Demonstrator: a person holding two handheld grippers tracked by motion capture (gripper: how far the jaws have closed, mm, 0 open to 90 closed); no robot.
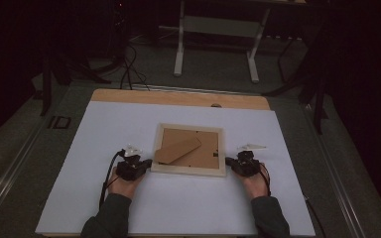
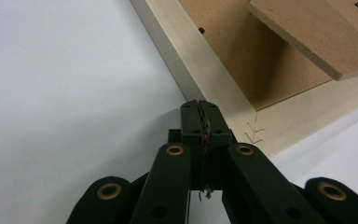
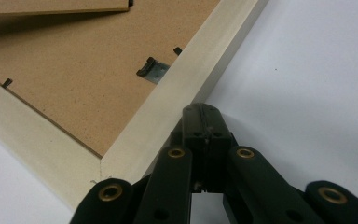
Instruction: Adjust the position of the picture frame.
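Centrally, a picture frame [image 1: 189, 150] is laid face down on the white sheet [image 1: 104, 144], slightly nearer the person than the middle. Its border is pale, whitish wood; the back panel [image 1: 208, 148] is brown fibreboard. A brown stand flap [image 1: 176, 148] is seen lifted off the back at an angle (its cut edge is shown thick and raw in the left gripper view). Small dark clips [image 3: 148, 66] are set along the inner edge, one on a metal tab, and staples [image 2: 254, 130] are seen at a mitred corner.

Left gripper [image 1: 140, 164]: jaws shut together, nothing between them, tip set just at the frame's near left corner; contact with the wood cannot be told for certain. Right gripper [image 1: 231, 162]: jaws likewise pressed together and empty, tip just beside the frame's right edge near its near corner. Each is held in a hand [image 1: 124, 186], dark sleeves entering from below.

Surface: the white sheet is spread over a wooden table [image 1: 178, 97], a bare strip of wood left showing at the far edge. Room: dim, grey floor [image 1: 213, 74], a white-legged stand [image 1: 218, 44] beyond the table, dark cables [image 1: 129, 69] trailing on the floor at the far left.
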